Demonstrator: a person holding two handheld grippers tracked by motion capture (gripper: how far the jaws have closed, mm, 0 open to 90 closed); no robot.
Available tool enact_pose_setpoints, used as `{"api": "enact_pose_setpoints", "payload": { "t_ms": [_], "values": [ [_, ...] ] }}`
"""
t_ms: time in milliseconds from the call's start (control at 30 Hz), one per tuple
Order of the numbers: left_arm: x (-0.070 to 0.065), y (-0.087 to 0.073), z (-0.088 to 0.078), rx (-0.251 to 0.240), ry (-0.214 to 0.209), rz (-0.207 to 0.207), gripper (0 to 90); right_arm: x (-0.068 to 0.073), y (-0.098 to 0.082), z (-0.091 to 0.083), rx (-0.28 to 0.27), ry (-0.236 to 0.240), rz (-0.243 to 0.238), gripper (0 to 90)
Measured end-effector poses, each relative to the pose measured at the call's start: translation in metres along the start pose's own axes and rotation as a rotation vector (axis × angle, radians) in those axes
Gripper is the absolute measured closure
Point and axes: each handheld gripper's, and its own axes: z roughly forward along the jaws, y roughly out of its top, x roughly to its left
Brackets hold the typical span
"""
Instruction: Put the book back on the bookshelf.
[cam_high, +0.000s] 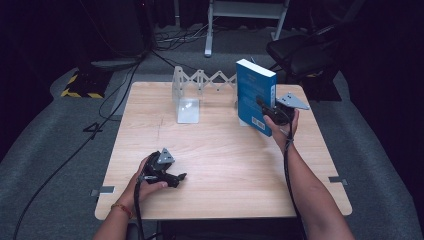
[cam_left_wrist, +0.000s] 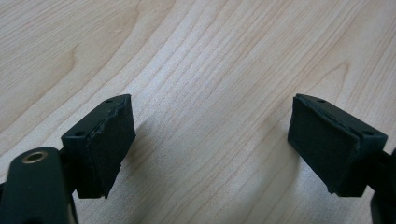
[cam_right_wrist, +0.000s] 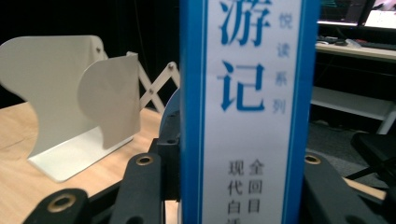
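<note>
A blue book (cam_high: 251, 93) stands upright on the wooden table (cam_high: 225, 160), toward the back right. My right gripper (cam_high: 266, 113) is shut on its spine edge from the near side. In the right gripper view the white-and-blue spine (cam_right_wrist: 250, 112) with printed characters sits between the two black jaws of my right gripper (cam_right_wrist: 238, 161). A white metal bookend (cam_high: 186, 98) with a scissor-type extension (cam_high: 212, 79) stands at the back of the table, left of the book. My left gripper (cam_high: 176, 178) lies low at the front left; its jaws (cam_left_wrist: 210, 140) stand open over bare wood.
In the right gripper view, the bookend's plates (cam_right_wrist: 70, 126) stand left of the book. Cables (cam_high: 100, 120) trail over the grey floor at the left. A black chair (cam_high: 300, 52) stands behind the table's right corner. Bare wood lies between the two hands.
</note>
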Motion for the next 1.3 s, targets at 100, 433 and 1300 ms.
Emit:
{"api": "enact_pose_setpoints", "payload": {
  "t_ms": [100, 433, 1300],
  "values": [
    [0.0, 0.0, 0.0, -0.001, -0.001, -0.001, 15.3, -0.001, -0.006, -0.008, 0.016, 0.017, -0.002, 61.3],
    [0.0, 0.0, 0.0, -0.001, -0.002, 0.001, 15.2, -0.003, -0.022, -0.023, 0.034, 0.043, 0.0, 60.7],
    [0.0, 0.0, 0.0, 0.001, 0.0, -0.004, 15.0, -0.021, -0.071, -0.061, 0.182, 0.054, -0.034, 57.7]
  ]
}}
